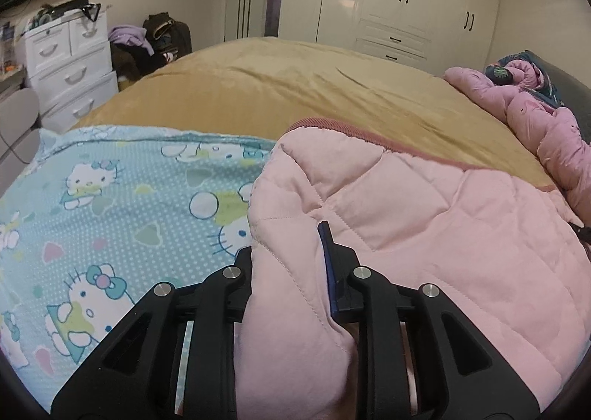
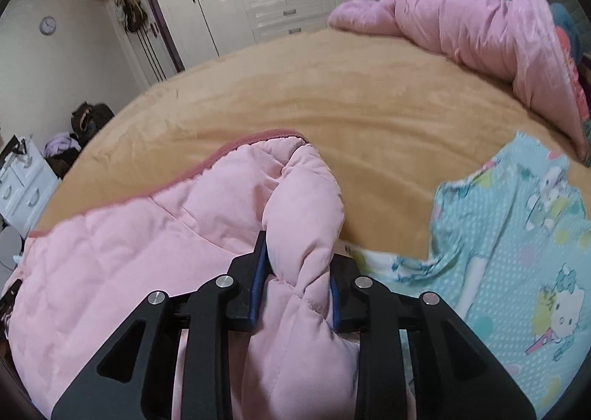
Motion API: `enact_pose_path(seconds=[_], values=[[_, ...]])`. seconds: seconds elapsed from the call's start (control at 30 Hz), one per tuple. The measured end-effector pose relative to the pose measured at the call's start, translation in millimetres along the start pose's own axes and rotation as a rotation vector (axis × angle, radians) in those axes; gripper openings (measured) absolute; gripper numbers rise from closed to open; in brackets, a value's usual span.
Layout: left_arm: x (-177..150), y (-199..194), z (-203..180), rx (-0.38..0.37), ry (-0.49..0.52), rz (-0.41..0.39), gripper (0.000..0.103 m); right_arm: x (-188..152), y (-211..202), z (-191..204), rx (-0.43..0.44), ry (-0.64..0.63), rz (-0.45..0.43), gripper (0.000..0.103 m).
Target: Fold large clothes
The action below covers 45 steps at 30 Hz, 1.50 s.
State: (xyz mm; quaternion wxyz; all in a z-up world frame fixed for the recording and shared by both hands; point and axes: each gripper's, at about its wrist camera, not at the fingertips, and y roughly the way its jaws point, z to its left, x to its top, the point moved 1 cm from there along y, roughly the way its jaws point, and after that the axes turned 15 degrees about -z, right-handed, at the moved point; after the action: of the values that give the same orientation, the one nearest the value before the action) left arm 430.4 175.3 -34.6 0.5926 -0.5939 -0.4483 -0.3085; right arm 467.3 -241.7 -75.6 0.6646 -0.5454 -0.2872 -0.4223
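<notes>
On the left, your left gripper (image 1: 288,261) had its jaws pinching a thick fold of the pink quilted jacket (image 1: 424,205), which lay on the tan bed (image 1: 295,87) partly over a Hello Kitty sheet (image 1: 110,198). On the right, your right gripper (image 2: 297,272) pinched another bunched part. The folding looked only begun; the flattening was left. I could read no writing.

A bed (image 1: 295,87) covered in a tan blanket carries a quilted pink jacket (image 1: 424,220) beside a blue cartoon-cat printed sheet (image 1: 129,198) at its near edge, with a crumpled pink duvet (image 2: 461,24) heaped at the far side.
</notes>
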Motion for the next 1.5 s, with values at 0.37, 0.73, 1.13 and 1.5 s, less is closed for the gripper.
enact_pose_path(seconds=[0.37,0.73,1.13,1.5], values=[[-11.4,12.9,-0.4,0.004,-0.006,0.050,0.020,-22.0,19.7,-10.3,0.021,0.073,0.092,0.039],[-12.2,7.2,-7.6,0.029,0.034,0.068,0.031,-29.2,9.3,-11.4,-0.001,0.064,0.089,0.045],[-3.1,-35.0,-18.2,0.060,0.074,0.036,0.087,-25.3,-41.0,-36.3,-0.072,0.153,0.081,0.090],[-24.7,-112.5,-80.2,-0.048,0.097,-0.018,0.093,-59.2,-167.0,51.6,0.254,-0.212,-0.034,0.091]])
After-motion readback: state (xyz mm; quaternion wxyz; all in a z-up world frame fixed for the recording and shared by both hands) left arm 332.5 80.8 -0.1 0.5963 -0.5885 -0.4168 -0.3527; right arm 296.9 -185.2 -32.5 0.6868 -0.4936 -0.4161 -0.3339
